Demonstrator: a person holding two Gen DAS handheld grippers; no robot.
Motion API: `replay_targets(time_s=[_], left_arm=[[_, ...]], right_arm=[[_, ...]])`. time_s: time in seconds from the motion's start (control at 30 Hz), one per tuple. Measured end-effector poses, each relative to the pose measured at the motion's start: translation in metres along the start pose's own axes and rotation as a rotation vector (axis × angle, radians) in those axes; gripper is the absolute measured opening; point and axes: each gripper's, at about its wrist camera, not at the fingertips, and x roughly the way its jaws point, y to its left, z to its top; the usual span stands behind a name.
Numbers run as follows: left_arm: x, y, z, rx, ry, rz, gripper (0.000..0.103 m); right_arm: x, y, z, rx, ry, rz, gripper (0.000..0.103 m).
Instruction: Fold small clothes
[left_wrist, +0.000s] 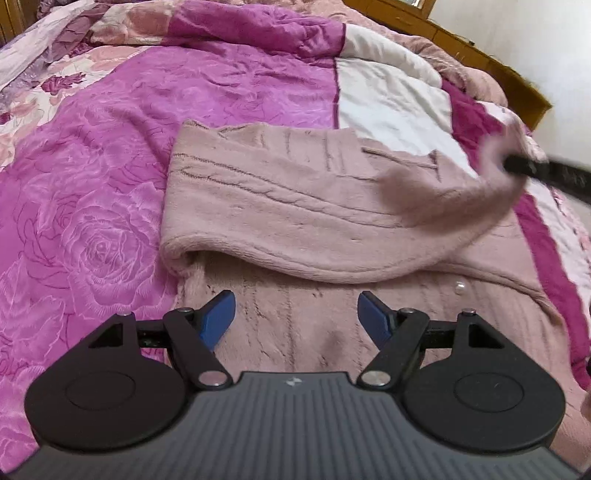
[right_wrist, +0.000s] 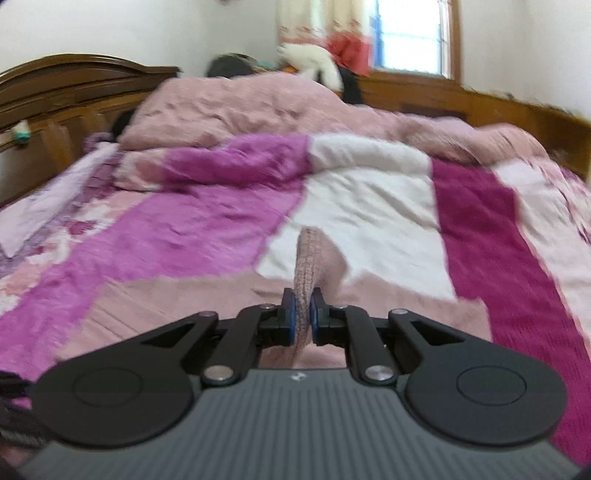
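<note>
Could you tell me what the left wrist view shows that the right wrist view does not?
Only the left wrist view shows the left gripper open above the pink sweater, its sleeve folded across the body, and a pearl button.

Only the right wrist view shows the right gripper's fingers shut on the knit cuff, plus the wooden headboard, the window and the pink comforter.

Both show the sweater, the right gripper and the magenta, white and floral quilt.
</note>
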Motion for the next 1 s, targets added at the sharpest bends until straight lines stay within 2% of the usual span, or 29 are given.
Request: replay_targets(time_s=[0.23, 0.33, 0.37, 0.47, 0.6, 0.73, 0.9, 1.0], left_arm=[[0.016, 0.008, -0.001, 0.016, -0.002, 0.07, 0.079], [0.017, 0.007, -0.001, 0.028, -0.002, 0.076, 0.079], [0.018, 0.007, -0.001, 0.035, -0.002, 0.08, 0.079], [0.018, 0.005, -0.002, 0.041, -0.001, 0.089, 0.079], [0.019, 0.003, -0.001, 0.025, -0.008, 0.095, 0.079], [0.019, 0.003, 0.001, 0.01, -0.012, 0.097, 0.079], [0.018, 0.004, 0.002, 0.008, -0.025, 0.095, 0.079], [0.019, 0.004, 0.003, 0.009, -0.033, 0.097, 0.079]], right_arm=[[0.014, -0.046, -0.058, 0.104, 0.151, -0.067, 0.014], [0.008, -0.049, -0.071, 0.084, 0.188, -0.073, 0.027], [0.003, -0.05, -0.072, 0.072, 0.185, -0.082, 0.031], [-0.013, -0.059, -0.065, 0.062, 0.169, -0.085, 0.031], [-0.022, -0.08, -0.048, 0.15, 0.115, -0.059, 0.031], [0.001, -0.093, -0.04, 0.177, 0.119, -0.071, 0.031], [0.045, -0.092, -0.052, 0.197, 0.228, -0.066, 0.031], [0.05, -0.084, -0.057, 0.182, 0.22, -0.063, 0.032]])
